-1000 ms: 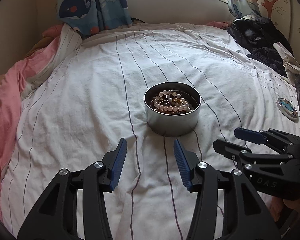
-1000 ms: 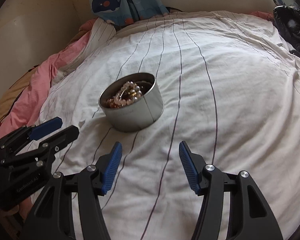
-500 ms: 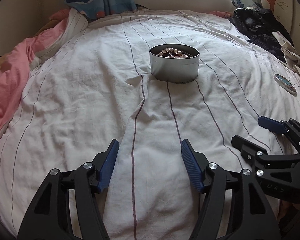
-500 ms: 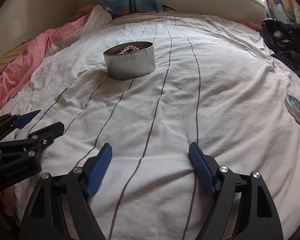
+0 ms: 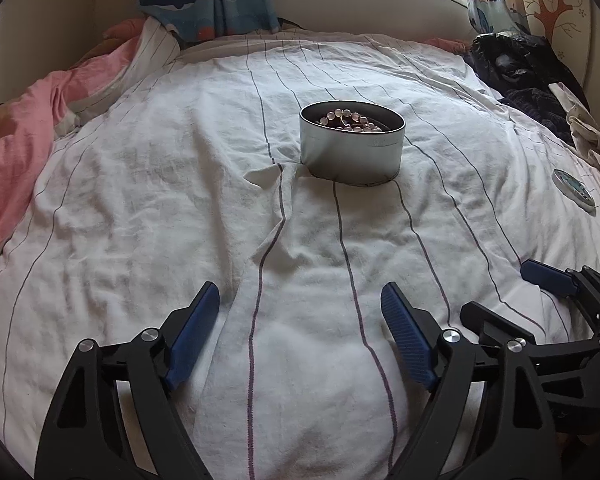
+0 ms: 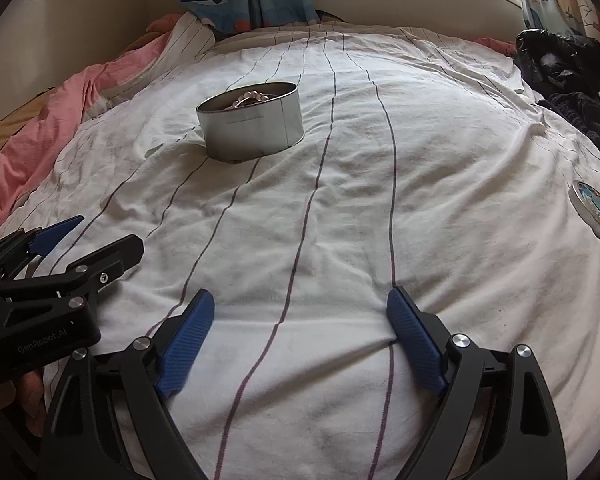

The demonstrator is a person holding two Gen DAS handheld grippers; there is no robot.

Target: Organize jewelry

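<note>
The left gripper [image 5: 300, 312] hangs low over the near part of the striped white sheet [image 5: 148, 208], tilted downward, its blue pads [image 5: 192, 336] spread wide with only cloth between them; its jaws have just been opening. Just to its right the right gripper [image 6: 300, 320] sits in the same tilted pose, fingers likewise far apart and empty, its jaws also having just been opening. Ahead of both, well apart from them, the round metal tin [image 5: 352, 140] stands upright on the sheet with a beaded bracelet [image 5: 350, 118] and other jewelry inside. A pink blanket [image 5: 16, 136] lies bunched at the left edge. A round lid [image 6: 596, 208] lies at the right, dark clothes [image 5: 516, 64] beyond it. Nothing stands between grippers and tin.
</note>
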